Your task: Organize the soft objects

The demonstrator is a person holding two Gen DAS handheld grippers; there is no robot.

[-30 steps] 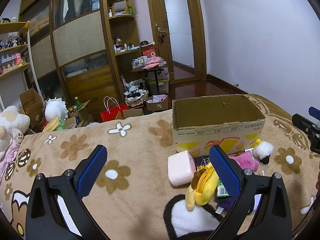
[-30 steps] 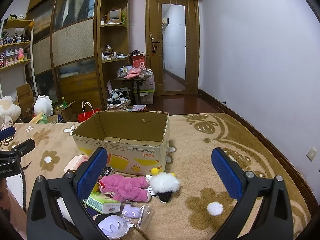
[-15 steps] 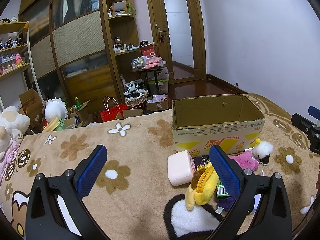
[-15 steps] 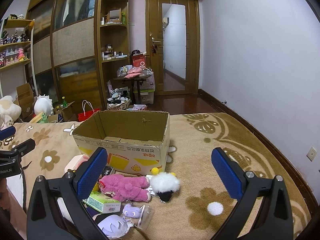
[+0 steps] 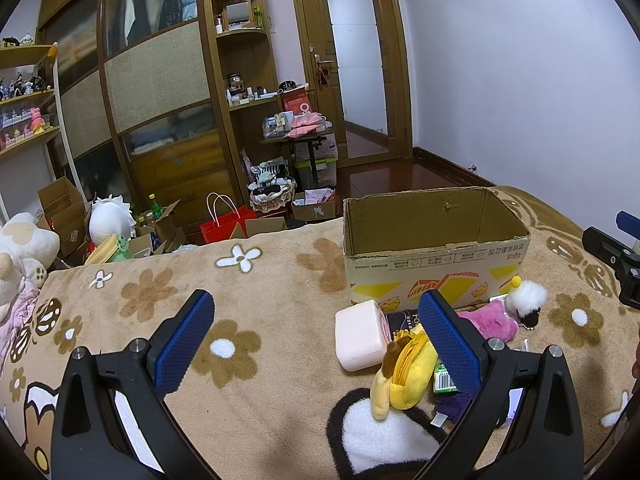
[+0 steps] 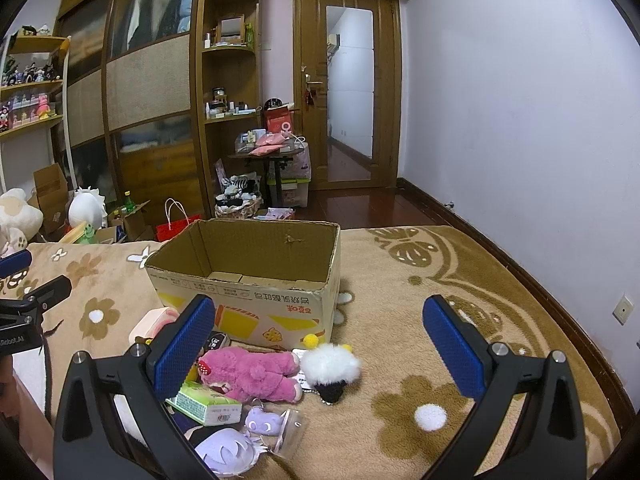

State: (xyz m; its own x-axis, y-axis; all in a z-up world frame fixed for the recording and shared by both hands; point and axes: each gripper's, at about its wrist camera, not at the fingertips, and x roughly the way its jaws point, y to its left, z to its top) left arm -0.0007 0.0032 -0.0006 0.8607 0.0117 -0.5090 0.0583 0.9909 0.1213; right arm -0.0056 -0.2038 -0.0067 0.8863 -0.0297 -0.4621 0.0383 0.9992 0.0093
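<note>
The cardboard box point(image 6: 256, 276) stood empty on the flower-patterned blanket point(image 5: 168, 312), so the sorting had not begun. All the soft things lay heaped just in front of it: the pink plush bear point(image 6: 250, 374), the white pompom toy point(image 6: 330, 366), the yellow plush pouch point(image 5: 412, 372) and the pink squishy block point(image 5: 360, 338), mixed with a green tissue pack point(image 6: 204, 402). The left hand-held gripper point(image 5: 316, 336) and the right hand-held gripper point(image 6: 316, 340) were both spread wide and held nothing. Bare blanket lay open to the box's right; its near wall rose just behind the pile.
</note>
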